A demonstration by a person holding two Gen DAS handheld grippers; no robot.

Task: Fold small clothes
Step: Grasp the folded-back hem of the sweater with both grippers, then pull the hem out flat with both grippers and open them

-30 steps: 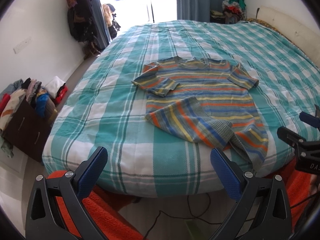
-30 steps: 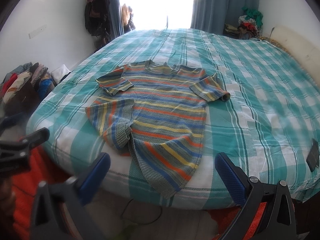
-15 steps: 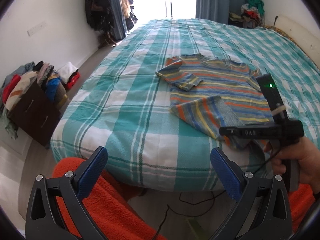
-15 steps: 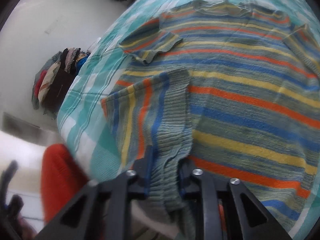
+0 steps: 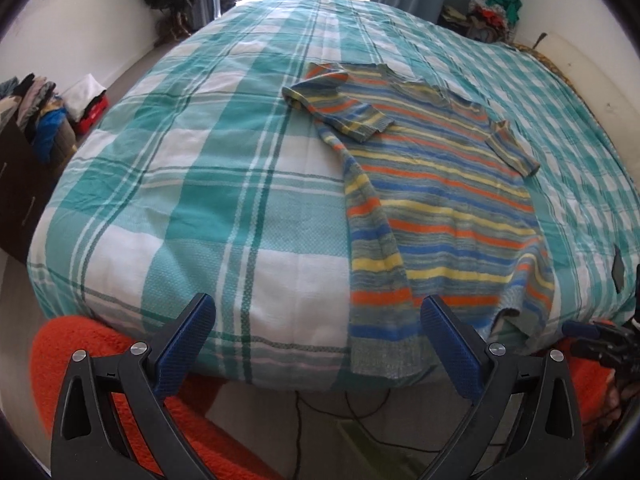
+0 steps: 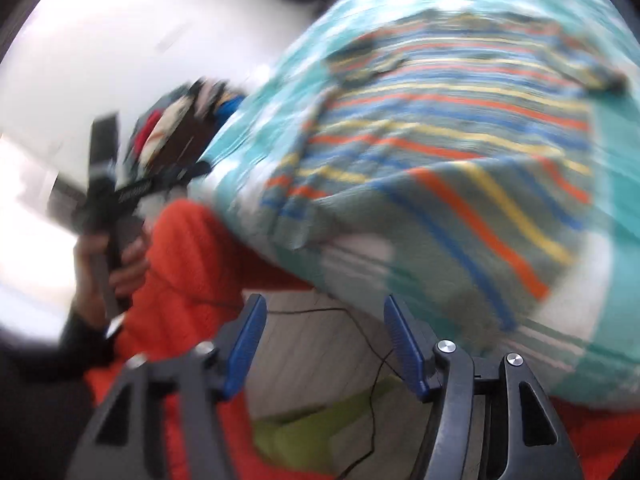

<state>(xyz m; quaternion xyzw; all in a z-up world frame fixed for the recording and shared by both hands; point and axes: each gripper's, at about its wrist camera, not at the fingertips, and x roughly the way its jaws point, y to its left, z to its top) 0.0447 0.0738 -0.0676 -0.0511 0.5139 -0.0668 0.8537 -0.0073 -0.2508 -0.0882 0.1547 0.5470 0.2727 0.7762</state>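
Striped knit sweater [image 5: 436, 200] lying on teal plaid bed [image 5: 224, 184], hem now unfolded | I am holding left gripper [image 5: 316, 344] and right gripper [image 6: 322, 344] apart, empty | flattened, ready for folding.

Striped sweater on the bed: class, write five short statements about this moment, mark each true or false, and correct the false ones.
1. The striped sweater lies on a teal plaid bedspread. True.
2. The left tool is shut on the sweater's hem. False: its jaws stand wide apart, holding nothing.
3. The sweater's hem hangs over the near edge of the bed. True.
4. The right tool grips a sleeve. False: it is open, with only floor between its fingers.
5. The sweater is folded into a neat square. False: it lies mostly spread out, sleeves folded inward.
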